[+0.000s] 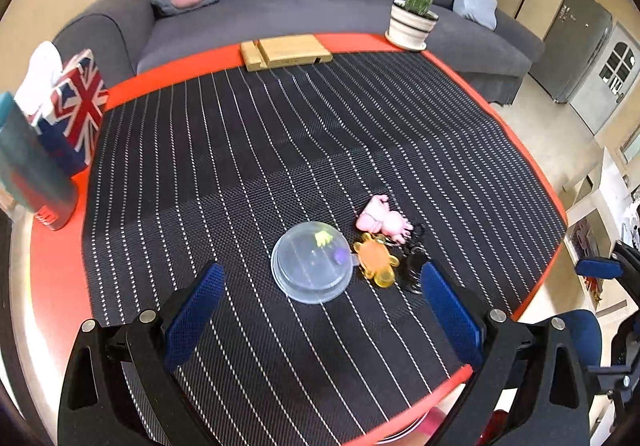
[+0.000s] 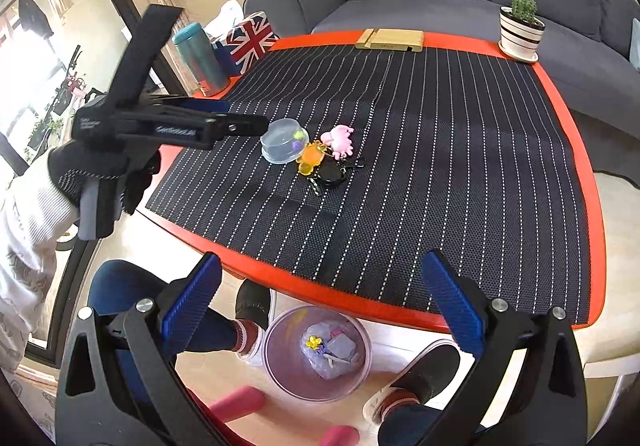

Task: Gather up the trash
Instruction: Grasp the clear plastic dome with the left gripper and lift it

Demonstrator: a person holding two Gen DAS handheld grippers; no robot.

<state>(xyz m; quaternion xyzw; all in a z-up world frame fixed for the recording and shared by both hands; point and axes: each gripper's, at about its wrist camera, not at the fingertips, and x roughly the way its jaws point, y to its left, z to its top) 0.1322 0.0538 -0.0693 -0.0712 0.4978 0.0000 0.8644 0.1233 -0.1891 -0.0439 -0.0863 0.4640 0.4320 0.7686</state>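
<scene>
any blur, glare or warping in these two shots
Left wrist view: strong fisheye bending of the table edge, soft blur on the teal bottle at the left rim, dark vignette in the corners. Right wrist view: blown-out window light at left, same barrel warp, clear dome and bin fairly sharp.

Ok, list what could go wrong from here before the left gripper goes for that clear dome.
1. The clear dome touches the orange toy; the open left gripper might drag the toy along as trash.
2. The dome is smooth and rounded, so it may slip from the fingers.
3. The trash bin sits on the floor by the table edge and a shoe; a drop could miss.
</scene>
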